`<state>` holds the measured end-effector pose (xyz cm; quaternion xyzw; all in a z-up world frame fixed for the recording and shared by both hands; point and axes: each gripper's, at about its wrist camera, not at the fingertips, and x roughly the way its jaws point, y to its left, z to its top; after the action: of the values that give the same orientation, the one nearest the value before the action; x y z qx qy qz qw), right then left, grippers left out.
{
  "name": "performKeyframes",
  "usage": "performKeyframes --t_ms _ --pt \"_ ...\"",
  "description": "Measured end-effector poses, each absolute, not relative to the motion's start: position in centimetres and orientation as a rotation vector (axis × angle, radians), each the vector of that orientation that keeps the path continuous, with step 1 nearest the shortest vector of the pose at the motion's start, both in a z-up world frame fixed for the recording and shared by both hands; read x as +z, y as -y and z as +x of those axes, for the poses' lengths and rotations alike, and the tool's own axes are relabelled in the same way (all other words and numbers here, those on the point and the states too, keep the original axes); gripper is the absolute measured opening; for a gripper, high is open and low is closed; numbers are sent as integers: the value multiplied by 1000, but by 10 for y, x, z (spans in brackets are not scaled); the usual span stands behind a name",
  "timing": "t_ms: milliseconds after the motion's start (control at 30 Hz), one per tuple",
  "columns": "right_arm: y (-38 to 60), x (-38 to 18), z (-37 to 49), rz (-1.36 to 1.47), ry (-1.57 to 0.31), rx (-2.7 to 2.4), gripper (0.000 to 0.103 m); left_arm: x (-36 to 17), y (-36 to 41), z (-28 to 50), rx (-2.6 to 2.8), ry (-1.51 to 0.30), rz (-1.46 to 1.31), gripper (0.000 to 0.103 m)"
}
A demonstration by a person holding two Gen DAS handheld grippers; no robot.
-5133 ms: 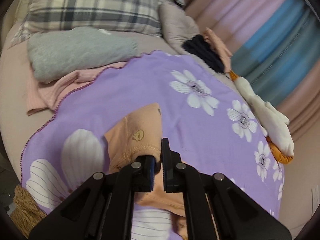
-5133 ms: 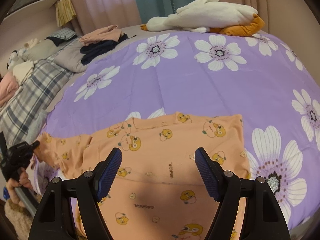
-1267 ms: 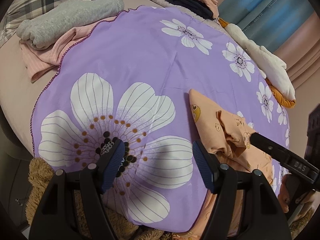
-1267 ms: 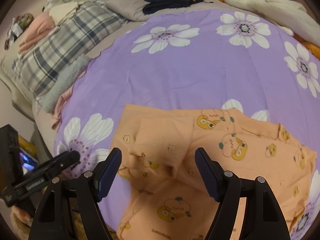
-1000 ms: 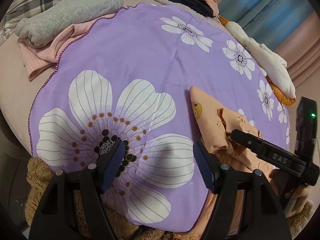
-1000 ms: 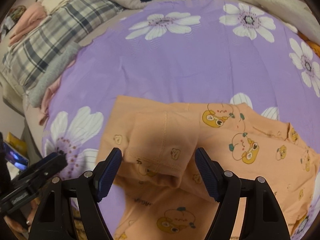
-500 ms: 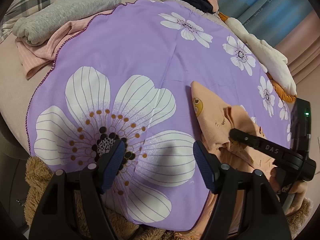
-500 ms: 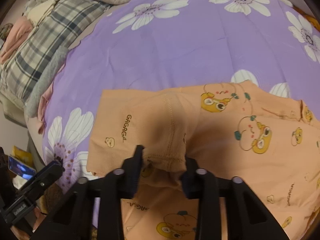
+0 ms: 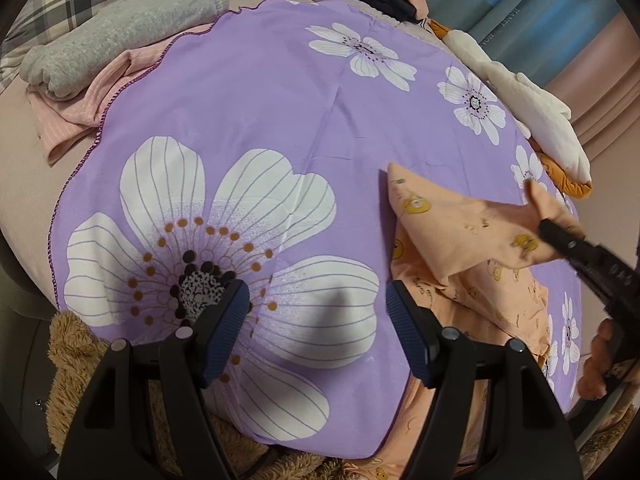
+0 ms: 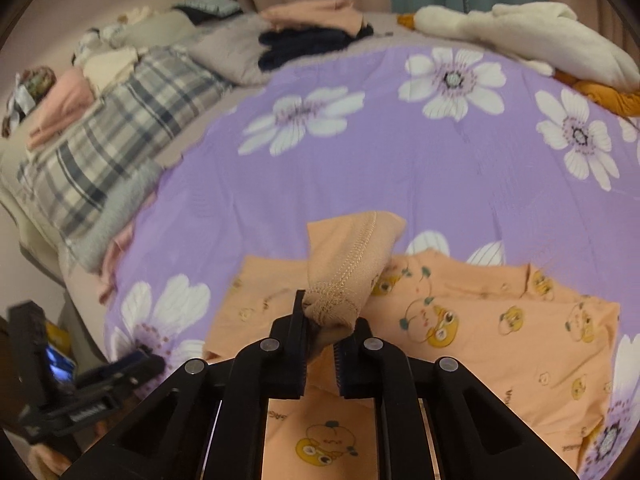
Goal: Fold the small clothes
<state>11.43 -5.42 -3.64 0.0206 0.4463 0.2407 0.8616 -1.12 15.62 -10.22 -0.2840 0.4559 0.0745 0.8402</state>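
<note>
- Orange shirt [image 10: 460, 320] lies near the purple sheet's [image 9: 260, 100] front edge.
- Right gripper [image 10: 325, 336] pinches the shirt's lifted sleeve [image 10: 348, 264].
- Left gripper [image 9: 316, 320]: jaws wide, holding nothing, over the sheet.

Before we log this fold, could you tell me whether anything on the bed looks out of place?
Nothing is damaged. The orange shirt lies rumpled, its sleeve lifted in the right gripper; the left gripper hangs open over the purple sheet.

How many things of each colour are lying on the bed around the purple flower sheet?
Orange: 1, the cartoon-print orange shirt, its sleeve pinched by the right claw.
Grey: 1, the folded grey sweater.
Dark navy: 1, the folded navy garment.
White: 1, the white plush goose.
Total: 4.
</note>
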Motion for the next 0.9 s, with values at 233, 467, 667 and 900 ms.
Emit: performKeyframes --t_ms 233,467,667,900 --pt "81 -13 109 91 -857 461 12 -98 -146 -7 137 -969 -584 71" --pt "113 -3 108 120 -801 383 12 -95 -135 0 119 -978 -560 71" --pt "145 -3 107 172 -788 313 12 -93 -122 9 92 -988 -532 71" --pt "180 -18 110 197 -812 203 12 -94 -109 18 70 -1000 -504 71"
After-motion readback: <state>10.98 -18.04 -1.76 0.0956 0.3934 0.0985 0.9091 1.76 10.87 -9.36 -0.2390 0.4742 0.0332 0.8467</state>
